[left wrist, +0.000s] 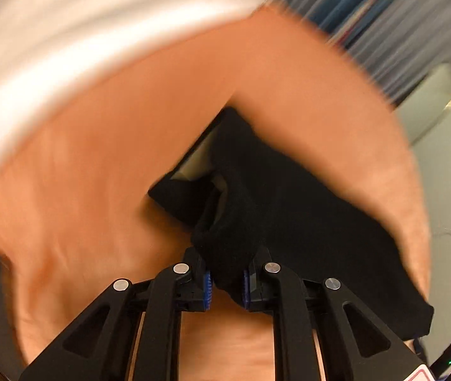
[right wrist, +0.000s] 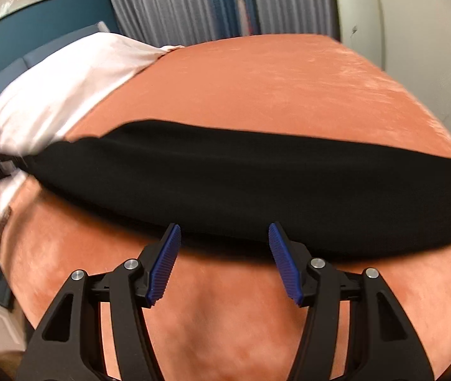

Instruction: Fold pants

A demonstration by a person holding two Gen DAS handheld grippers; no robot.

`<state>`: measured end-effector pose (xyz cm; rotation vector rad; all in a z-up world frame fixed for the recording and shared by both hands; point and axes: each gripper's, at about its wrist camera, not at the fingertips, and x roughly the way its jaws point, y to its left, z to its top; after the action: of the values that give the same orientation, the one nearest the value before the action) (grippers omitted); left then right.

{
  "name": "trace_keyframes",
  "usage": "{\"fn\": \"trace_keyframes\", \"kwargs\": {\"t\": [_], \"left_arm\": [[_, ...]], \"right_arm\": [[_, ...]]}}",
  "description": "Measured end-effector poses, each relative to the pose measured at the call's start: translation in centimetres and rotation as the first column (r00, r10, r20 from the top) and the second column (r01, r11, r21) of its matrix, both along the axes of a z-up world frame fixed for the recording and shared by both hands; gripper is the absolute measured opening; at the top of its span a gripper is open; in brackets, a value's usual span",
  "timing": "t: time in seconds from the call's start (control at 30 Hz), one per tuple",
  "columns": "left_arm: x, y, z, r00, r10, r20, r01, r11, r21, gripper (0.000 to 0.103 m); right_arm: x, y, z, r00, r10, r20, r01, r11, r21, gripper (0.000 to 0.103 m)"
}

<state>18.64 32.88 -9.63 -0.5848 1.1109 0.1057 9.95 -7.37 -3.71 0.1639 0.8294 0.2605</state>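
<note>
Left gripper (left wrist: 227, 284) was clamped on a bunched end of the pants (left wrist: 273, 209); right gripper (right wrist: 224, 265) hung apart beside them. That thin pinch looked risky (blurry view), and I figured a tug could slip the cloth loose onto the bed (right wrist: 257, 89).

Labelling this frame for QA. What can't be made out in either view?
- Left wrist view: motion blur smears the bedspread and curtains; the left gripper covers the pants edge it is shut on.
- Right wrist view: pants run off the right edge; the pale object at far left is blurred; right gripper is open.
</note>
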Motion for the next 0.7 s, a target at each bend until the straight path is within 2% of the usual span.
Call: {"fn": "trace_keyframes", "kwargs": {"t": [0.03,0.07,0.13,0.17,0.23,0.27,0.33,0.4,0.47,0.6,0.67,0.7], "left_arm": [[-0.9,0.6,-1.7,0.999,0.029,0.015,-0.028,0.998,-0.062,0.014],[-1.7,0.8,-1.6,0.996,0.041,0.076,-0.035,0.996,-0.082,0.016],[-2.6,0.8,-1.1,0.994,0.033,0.105,-0.024,0.996,-0.088,0.017],[-2.7,0.8,-1.2,0.994,0.03,0.109,-0.02,0.996,-0.09,0.019],[-2.9,0.8,-1.6,0.993,0.025,0.117,-0.014,0.996,-0.093,0.02],[-3.0,0.7,-1.5,0.992,0.024,0.123,-0.012,0.995,-0.095,0.02],[-2.9,0.6,-1.5,0.991,0.013,0.13,-0.002,0.997,-0.08,0.021],[-2.4,0.3,-1.7,0.991,-0.001,0.136,0.008,0.998,-0.055,0.024],[-2.3,-0.1,-1.9,0.989,-0.014,0.148,0.02,0.999,-0.038,0.026],[-2.8,-0.3,-2.5,0.979,-0.041,0.202,0.045,0.999,-0.016,0.028],[-2.8,-0.3,-2.6,0.974,-0.04,0.225,0.044,0.999,-0.013,0.029],[-3.0,-0.5,-2.6,0.972,-0.04,0.232,0.044,0.999,-0.011,0.029]], "right_arm": [[1.5,0.4,0.6,1.0,0.028,-0.01,-0.028,0.999,0.039,0.056],[3.5,1.2,1.5,0.998,0.066,-0.014,-0.064,0.995,0.08,0.056],[7.5,3.3,3.1,0.989,0.146,-0.018,-0.143,0.983,0.114,0.055],[10.3,5.2,3.8,0.979,0.201,-0.029,-0.198,0.975,0.101,0.055],[14.5,8.4,4.0,0.962,0.267,-0.048,-0.265,0.963,0.045,0.048],[16.1,9.5,3.7,0.957,0.281,-0.066,-0.28,0.96,0.025,0.046],[20.5,12.3,2.2,0.953,0.279,-0.121,-0.285,0.958,-0.036,0.036],[23.1,14.6,0.8,0.939,0.3,-0.167,-0.314,0.947,-0.069,0.035],[24.5,17.0,-0.8,0.907,0.353,-0.23,-0.385,0.916,-0.112,0.035],[24.1,19.5,-3.1,0.867,0.412,-0.281,-0.48,0.841,-0.249,0.035],[24.0,19.4,-3.4,0.856,0.43,-0.287,-0.498,0.835,-0.233,0.033],[23.9,18.9,-3.1,0.851,0.443,-0.282,-0.502,0.844,-0.188,0.033]]}}
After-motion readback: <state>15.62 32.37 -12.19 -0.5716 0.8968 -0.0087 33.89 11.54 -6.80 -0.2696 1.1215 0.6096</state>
